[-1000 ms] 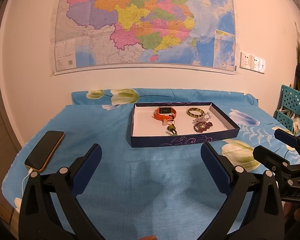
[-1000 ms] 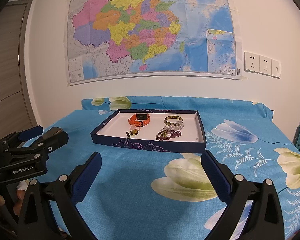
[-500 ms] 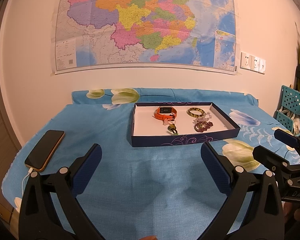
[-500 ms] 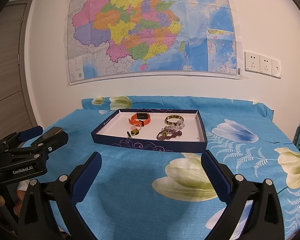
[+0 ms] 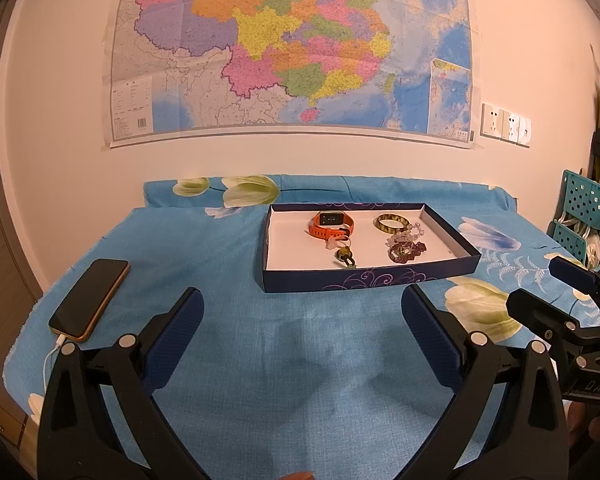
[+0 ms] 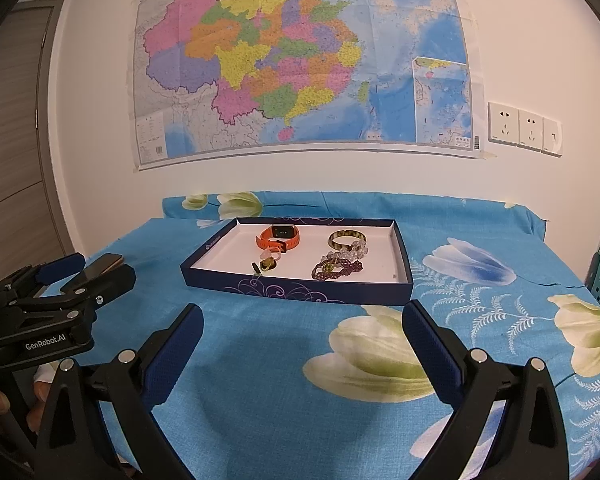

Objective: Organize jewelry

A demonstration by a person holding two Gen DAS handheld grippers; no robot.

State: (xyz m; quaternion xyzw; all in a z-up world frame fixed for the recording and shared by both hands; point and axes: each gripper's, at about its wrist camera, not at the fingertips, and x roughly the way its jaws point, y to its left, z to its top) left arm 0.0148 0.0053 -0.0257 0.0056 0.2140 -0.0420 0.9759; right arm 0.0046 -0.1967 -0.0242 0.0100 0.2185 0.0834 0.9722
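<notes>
Both grippers, left gripper (image 5: pixel 302 312) and right gripper (image 6: pixel 302 320), gape wide and empty at frame bottom. The jewelry sits in the box (image 5: pixel 364 280) at centre; approach low over its near wall, taking one piece singly.

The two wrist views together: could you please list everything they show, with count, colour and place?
Tray: one, dark blue with white floor, centre of table.
Watch: one, orange, tray's far middle.
Bangle: one, green-yellow, tray's far right.
Clear bead bracelet: one, beside bangle.
Dark red bead bracelet: one, tray's near right.
Small charm: one, green-dark, near watch.
Phone: one, black, table's left edge, cable attached.
Tablecloth: one, blue floral.
Map: one, multicoloured, on wall.
Wall sockets: three, white, right of map.
Left gripper: open, empty.
Right gripper: open, empty.
</notes>
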